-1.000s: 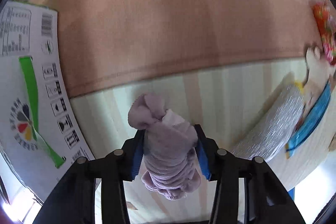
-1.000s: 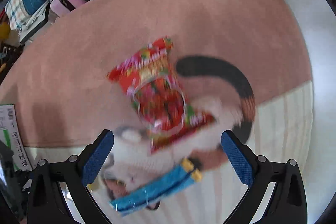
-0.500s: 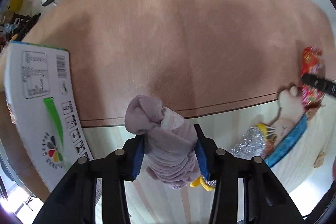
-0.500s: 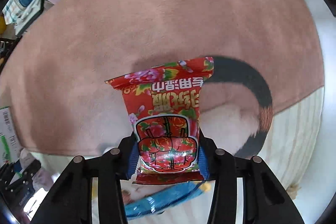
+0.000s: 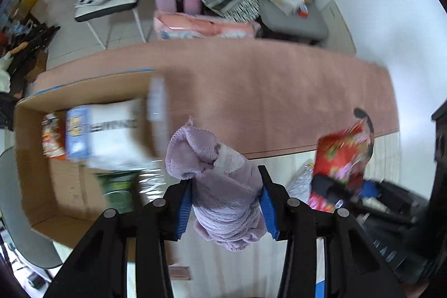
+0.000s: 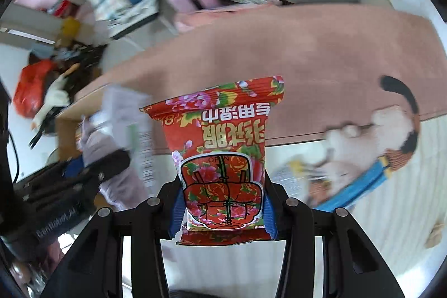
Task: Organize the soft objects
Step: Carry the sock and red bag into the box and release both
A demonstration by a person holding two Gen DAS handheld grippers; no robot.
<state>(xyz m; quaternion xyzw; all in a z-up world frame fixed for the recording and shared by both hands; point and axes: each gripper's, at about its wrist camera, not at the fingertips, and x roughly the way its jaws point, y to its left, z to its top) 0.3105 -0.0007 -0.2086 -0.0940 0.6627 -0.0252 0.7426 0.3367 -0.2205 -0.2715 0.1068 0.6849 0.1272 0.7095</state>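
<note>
Left tool [image 5: 226, 203] clamped on a lilac towel [image 5: 220, 186], right tool [image 6: 222, 210] clamped on a red floral packet [image 6: 223, 158] — both held clear of the floor, apparently the carry step. Next: lower each into the open cardboard box [image 5: 42, 186] at left — then release.

right tongs [image 6: 222, 210] closed onto red packet [image 6: 223, 158] | both lifted | cardboard box [image 5: 36, 186] now visible, blurred

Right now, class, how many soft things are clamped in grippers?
2. The lilac fluffy cloth sits between the left gripper's pads, above the pale striped mat. The red flowered wet-wipe pack sits in the right gripper. Neither hides another item, as far as visible.
</note>
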